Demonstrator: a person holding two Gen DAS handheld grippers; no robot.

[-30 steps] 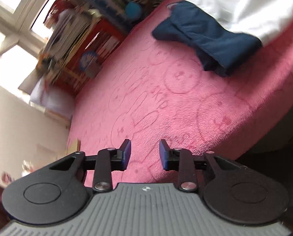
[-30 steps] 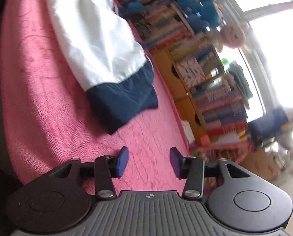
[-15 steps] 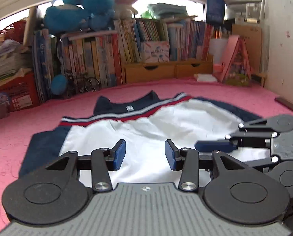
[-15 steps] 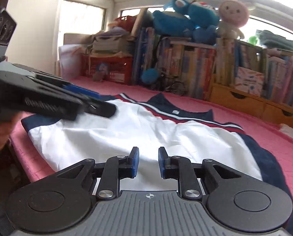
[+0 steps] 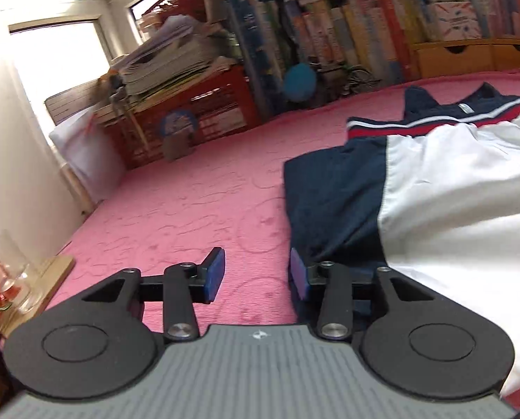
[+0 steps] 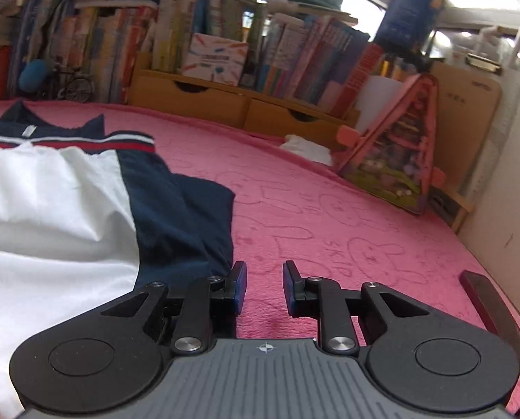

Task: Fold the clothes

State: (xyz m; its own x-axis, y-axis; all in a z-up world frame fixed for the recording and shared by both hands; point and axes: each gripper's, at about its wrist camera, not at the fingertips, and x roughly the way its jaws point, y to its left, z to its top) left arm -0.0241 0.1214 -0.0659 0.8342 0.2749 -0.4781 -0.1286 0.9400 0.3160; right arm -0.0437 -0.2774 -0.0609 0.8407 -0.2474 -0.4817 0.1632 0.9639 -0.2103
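A white shirt [image 5: 452, 192] with navy sleeves and a red-and-white striped collar band lies flat on the pink blanket [image 5: 190, 209]. My left gripper [image 5: 256, 262] hovers low at the outer edge of the shirt's left navy sleeve [image 5: 329, 202]. Its jaws are closing with only blanket between them, and the right finger is beside the sleeve's hem. In the right wrist view, my right gripper [image 6: 264, 272] sits just off the other navy sleeve [image 6: 183, 216] of the shirt [image 6: 50, 209]. Its jaws are opening, a narrow gap with nothing in it.
Packed bookshelves [image 6: 225, 35] and wooden drawers [image 6: 190, 101] line the far side. A red crate [image 5: 190, 115] with stacked papers stands far left. A pink toy house [image 6: 399, 146] stands at the right. Glass jars [image 5: 1, 279] and a dark flat object [image 6: 490, 303] lie at the near edges.
Half a second ago both grippers faced the shirt's middle, side by side. Now the left has shifted to the left sleeve and the right to the right sleeve, out of each other's view.
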